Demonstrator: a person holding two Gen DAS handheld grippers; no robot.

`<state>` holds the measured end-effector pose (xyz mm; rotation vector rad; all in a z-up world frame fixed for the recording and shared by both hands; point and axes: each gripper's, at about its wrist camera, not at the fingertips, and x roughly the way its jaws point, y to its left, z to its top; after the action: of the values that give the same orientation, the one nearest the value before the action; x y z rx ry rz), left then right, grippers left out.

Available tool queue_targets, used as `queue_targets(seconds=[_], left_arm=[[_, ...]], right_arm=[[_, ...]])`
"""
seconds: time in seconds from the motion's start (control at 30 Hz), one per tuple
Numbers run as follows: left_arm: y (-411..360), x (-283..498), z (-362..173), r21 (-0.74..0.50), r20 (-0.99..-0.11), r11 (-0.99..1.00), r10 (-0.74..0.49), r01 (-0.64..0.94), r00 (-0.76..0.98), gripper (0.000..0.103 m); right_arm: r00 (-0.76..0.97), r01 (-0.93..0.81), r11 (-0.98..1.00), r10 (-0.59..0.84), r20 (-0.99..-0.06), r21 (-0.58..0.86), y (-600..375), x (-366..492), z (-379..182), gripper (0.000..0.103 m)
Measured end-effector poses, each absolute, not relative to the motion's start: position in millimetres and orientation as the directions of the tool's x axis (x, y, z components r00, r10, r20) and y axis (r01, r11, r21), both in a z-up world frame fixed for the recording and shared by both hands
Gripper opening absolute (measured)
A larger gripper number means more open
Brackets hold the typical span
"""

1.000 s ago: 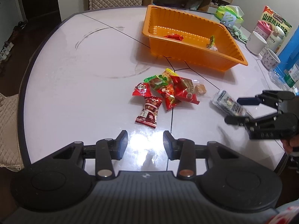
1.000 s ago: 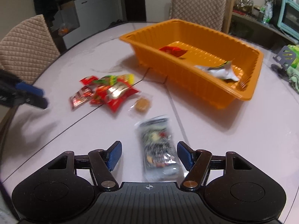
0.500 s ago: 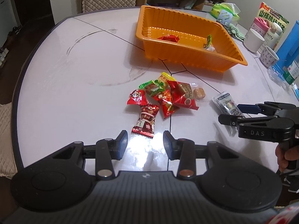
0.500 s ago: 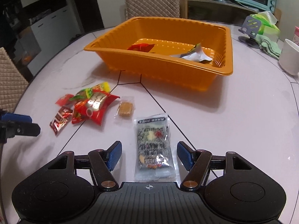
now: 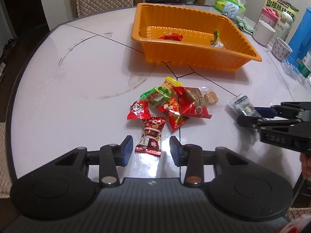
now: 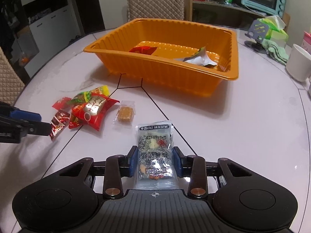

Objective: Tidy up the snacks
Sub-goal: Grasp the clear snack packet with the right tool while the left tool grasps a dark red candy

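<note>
A pale, rounded surface [image 5: 77, 73] is carrying a scatter of snacks and an orange tray [image 5: 194, 58]. Going from left to right in the left wrist view: the left gripper [image 5: 151, 150] is hanging low over the surface with its jaws released and nothing pressed between them. A dark red candy [image 5: 150, 136] is lying on the surface in the gap, apart from both blue pads. Just beyond it, a small pile of red, green and yellow snack packets [image 5: 175, 103] is sitting on the surface, with a clear-wrapped brown biscuit [image 5: 210, 98] just beside the pile on its right. Behind the pile the orange tray is standing on the surface, holding a red packet [image 5: 171, 37] toward its left and a green and silver wrapper [image 5: 216, 41] toward its right. Further right, the right gripper [image 5: 246, 114] is reaching in from the edge and its jaws have just been closing. They are now clenching a clear packet of mixed nuts [image 6: 154, 155] between them. In the right wrist view the blue pads are pressing on both long sides of this packet, whose far end is pointing toward the tray. At the far right, a white mug [image 5: 263, 32] and a blue container [image 5: 300, 35] are standing near the edge.
</note>
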<state>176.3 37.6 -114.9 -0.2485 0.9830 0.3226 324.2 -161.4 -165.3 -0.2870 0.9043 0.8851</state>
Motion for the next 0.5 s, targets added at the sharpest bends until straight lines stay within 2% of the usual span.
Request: queue_targets(seconds=[0.27, 0.5], left_arm=[[40.7, 191.7, -126.1, -0.057, -0.852, 0.934, 0.138, -0.352, 0.505, 0.035], [43.2, 198.5, -131.6, -0.057, -0.857, 0.938, 0.131, -0.343, 0.498, 0.023]], right_arm=[[0.287, -0.723, 0.66, 0.558, -0.779, 0.206, -174.7, 328.5, -159.1, 0.038], [0.282, -0.701, 0.674, 0.562, -0.778, 0.233, -183.5, 330.8, -155.8, 0.038]])
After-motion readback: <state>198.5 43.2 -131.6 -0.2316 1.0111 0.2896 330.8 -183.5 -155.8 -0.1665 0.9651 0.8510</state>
